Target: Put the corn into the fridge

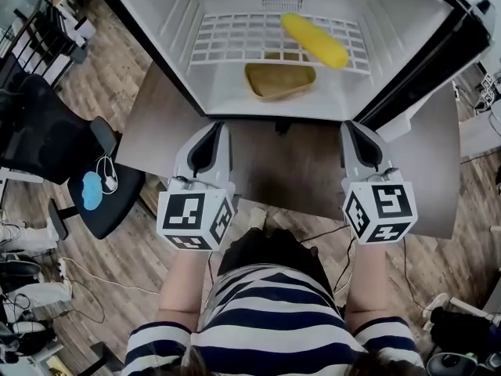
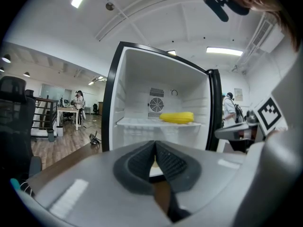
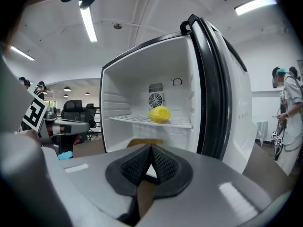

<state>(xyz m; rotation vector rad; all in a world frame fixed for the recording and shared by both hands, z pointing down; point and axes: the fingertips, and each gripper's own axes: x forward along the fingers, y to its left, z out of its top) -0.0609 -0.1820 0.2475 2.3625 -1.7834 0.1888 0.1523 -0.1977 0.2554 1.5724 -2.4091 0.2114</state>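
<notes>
On the far shelf (image 1: 235,39) of the fridge (image 1: 166,14) the corn (image 1: 315,41) already lies; we hold left gripper (image 1: 210,135) and right gripper (image 1: 357,135) near, pinched together, empty; nothing seems left.

Ahead of my left tongs (image 1: 215,128) and right tongs (image 1: 352,126) the fridge (image 1: 156,10) stands open on the table (image 1: 290,167). The corn (image 1: 315,41) lies on the fridge's shelf (image 1: 231,39), farther in and nearer the right tongs' side. Under the shelf a dish (image 1: 279,81) sits on the fridge floor, between the two tongs' lines. The door (image 1: 438,61) hangs right of the right tongs. A chair (image 1: 47,143) stands on the floor left of the left tongs.
</notes>
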